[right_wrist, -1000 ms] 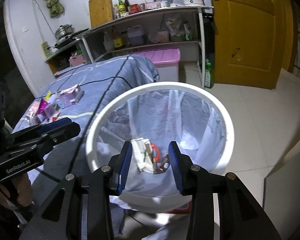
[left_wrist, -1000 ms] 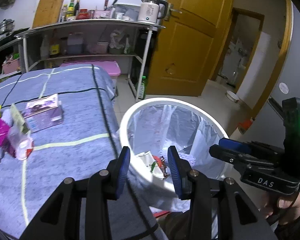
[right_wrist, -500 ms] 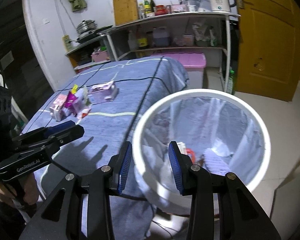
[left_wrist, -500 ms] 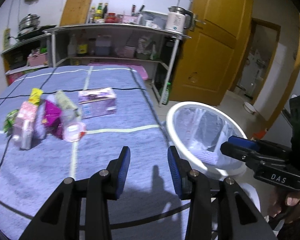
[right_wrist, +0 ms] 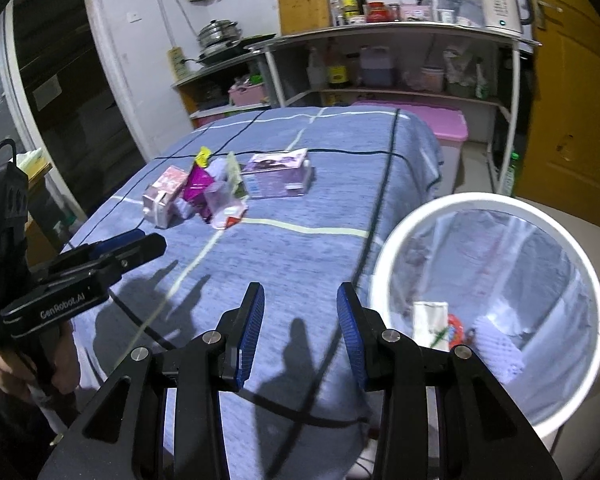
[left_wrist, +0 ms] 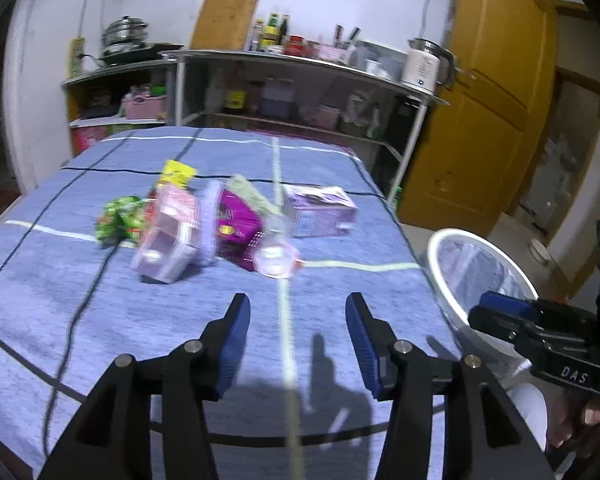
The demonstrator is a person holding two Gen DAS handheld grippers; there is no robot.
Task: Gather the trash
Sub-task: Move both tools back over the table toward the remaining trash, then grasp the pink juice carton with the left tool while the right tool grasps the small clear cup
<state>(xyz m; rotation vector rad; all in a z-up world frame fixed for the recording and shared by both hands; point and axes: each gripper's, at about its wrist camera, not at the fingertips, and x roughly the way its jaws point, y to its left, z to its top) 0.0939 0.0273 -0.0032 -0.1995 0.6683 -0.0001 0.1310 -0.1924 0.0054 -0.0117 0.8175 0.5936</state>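
1. On the left wrist view, my left gripper (left_wrist: 296, 336) points down over the blue checked tablecloth (left_wrist: 60, 320); its jaws are opening with nothing between them, I judge to be ready for the next piece of rubbish.
2. Same view: the trash pile (left_wrist: 204, 228) lies ahead near mid-table, well apart from the pads: pink carton (left_wrist: 168, 244), magenta wrapper (left_wrist: 236, 224), green wrapper (left_wrist: 118, 216), purple box (left_wrist: 320, 212). It is motion-blurred, so I cannot tell which pieces touch.
3. Same view: the white bin (left_wrist: 448, 276) stands just beside the table's right edge, presumably so drops are short. The right gripper (left_wrist: 496, 312) shows in front of it.
4. On the right wrist view, my right gripper (right_wrist: 300, 320) hangs above the table edge, jaws spread partway, empty.
5. Same view: the bin (right_wrist: 384, 264), bag-lined, already holds a few scraps (right_wrist: 432, 320). The pile (right_wrist: 204, 192) is untouched; the purple box (right_wrist: 278, 174) lies at its bin side. Left gripper (right_wrist: 140, 244) aims toward the pile.
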